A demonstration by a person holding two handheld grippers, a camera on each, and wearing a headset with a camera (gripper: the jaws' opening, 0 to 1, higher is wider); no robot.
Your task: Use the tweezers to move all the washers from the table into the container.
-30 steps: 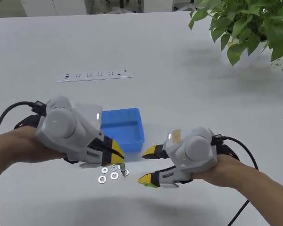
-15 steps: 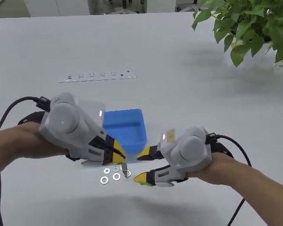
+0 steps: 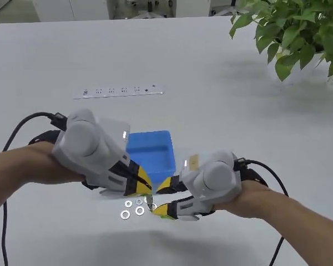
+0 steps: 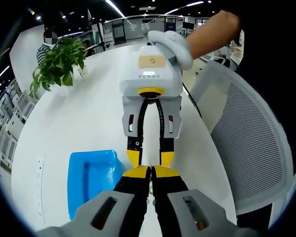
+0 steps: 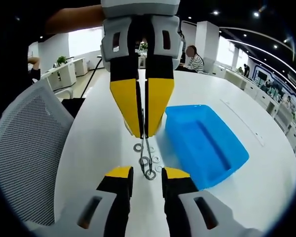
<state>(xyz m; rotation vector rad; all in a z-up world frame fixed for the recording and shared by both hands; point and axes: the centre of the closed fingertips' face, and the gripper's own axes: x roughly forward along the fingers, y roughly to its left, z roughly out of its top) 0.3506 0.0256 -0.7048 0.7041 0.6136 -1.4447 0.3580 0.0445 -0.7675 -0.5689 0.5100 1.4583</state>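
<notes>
Several washers (image 3: 140, 210) lie on the white table (image 3: 222, 111), just in front of the blue container (image 3: 151, 152). The left gripper (image 3: 143, 186) has its jaws clamped on the tweezers (image 5: 146, 153), whose tips reach down among the washers. The right gripper (image 5: 148, 171) faces it, jaws apart. One washer at the tweezers' tips lies between those spread jaws.

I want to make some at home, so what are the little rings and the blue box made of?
The washers look like metal: they are silvery, shiny and thin. The container looks like plastic: smooth, evenly bright blue, with rounded corners and a soft gloss. I can't be sure from looks alone.
</notes>
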